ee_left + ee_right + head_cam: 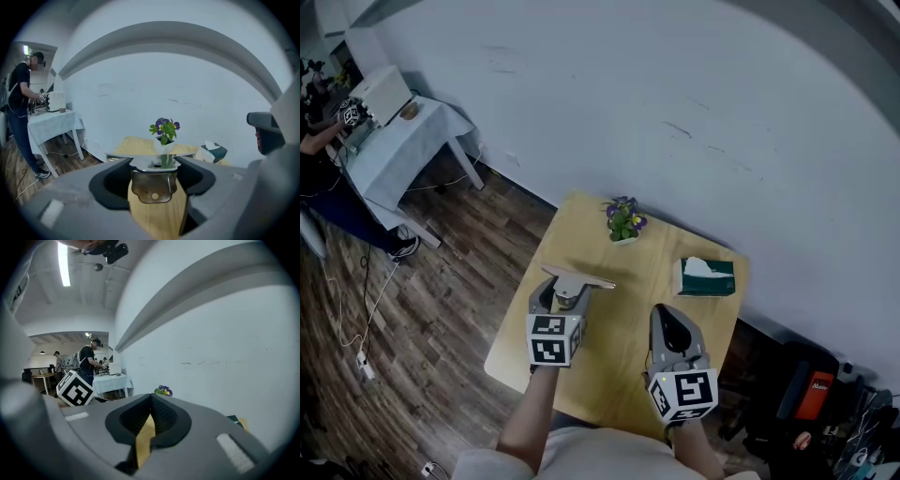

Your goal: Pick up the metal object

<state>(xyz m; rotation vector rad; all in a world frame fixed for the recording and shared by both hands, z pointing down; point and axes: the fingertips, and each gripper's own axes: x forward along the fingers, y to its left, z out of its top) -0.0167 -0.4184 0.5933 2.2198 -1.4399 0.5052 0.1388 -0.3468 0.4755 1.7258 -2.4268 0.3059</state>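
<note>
Head view, looking steeply down: a light wooden table (619, 333) stands against a white wall on a wood-plank floor. At its far edge sits a small pot of purple flowers (624, 222), and to the right of it lies a green tissue box (706, 278). The left gripper (569, 292) is over the table's left half, with the metal object (578, 279) — a flat, pale blade with a stubby handle — between its jaws, near the middle of the table. The right gripper (670, 319) hovers over the near right part with its jaws drawn together and nothing in them. Far off at the upper left, a table under a white cloth (398, 141) has a person beside it.

Left gripper view: the jaws stand wide and press on either side of the metal object. Its blade lies level across the top, the shiny handle hangs below, and bare table wood shows beneath it. The flowers stand straight ahead, with the tissue box to their right.

Right gripper view: the two dark pads meet at the tips — only a thin sliver of tabletop shows below them. The left gripper's marker cube (75, 389) sits at the left, and people stand in the room behind.
</note>
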